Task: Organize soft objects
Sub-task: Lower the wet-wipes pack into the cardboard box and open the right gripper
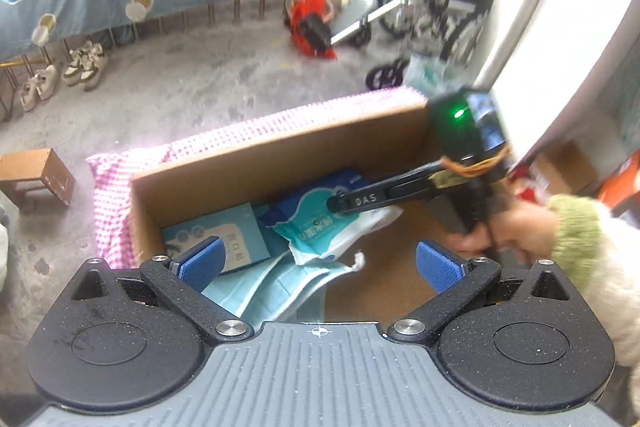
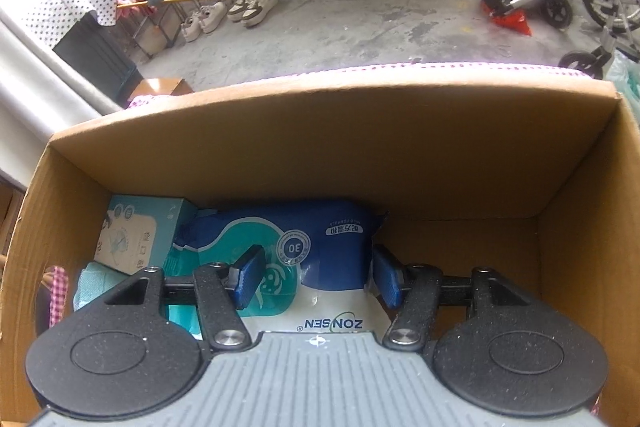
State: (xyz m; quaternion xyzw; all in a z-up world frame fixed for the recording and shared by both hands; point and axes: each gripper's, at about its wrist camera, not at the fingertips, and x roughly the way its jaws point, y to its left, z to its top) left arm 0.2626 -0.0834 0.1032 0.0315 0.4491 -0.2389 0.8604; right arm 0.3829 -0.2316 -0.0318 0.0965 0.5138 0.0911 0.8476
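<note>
Inside the cardboard box [image 2: 360,155], which sits on a pink checked cloth [image 1: 112,187] on the concrete floor [image 1: 200,95], everything soft is packed toward the left end. My read: filling from one corner keeps the right half of the box floor free for whatever comes next.

Biggest item is the blue-and-white wipes pack [image 2: 320,247], lying flat near the middle, label up. The right gripper [image 2: 318,277] reaches steeply down into the box with its blue pads either side of the pack's near end. Pads sit at the pack's edges, but I can't tell whether they are pressing or have just let go. Looks like a placing grip across the short width, which suits a floppy pouch: less sag.

Left of the pack sits a light teal carton [image 2: 140,239], against the left wall, touching the pack's end. Likely squared into the corner so soft items can lean on it.

Below that, pale blue folded face masks [image 1: 276,287] lie loose at the near left, partly under the pack, an ear loop trailing out.

The left gripper [image 1: 318,265] hangs above the box's near side, jaws spread wide, nothing between the pads. Judging by that, it is clear of the work while the right hand [image 1: 508,231] finishes placing.
</note>
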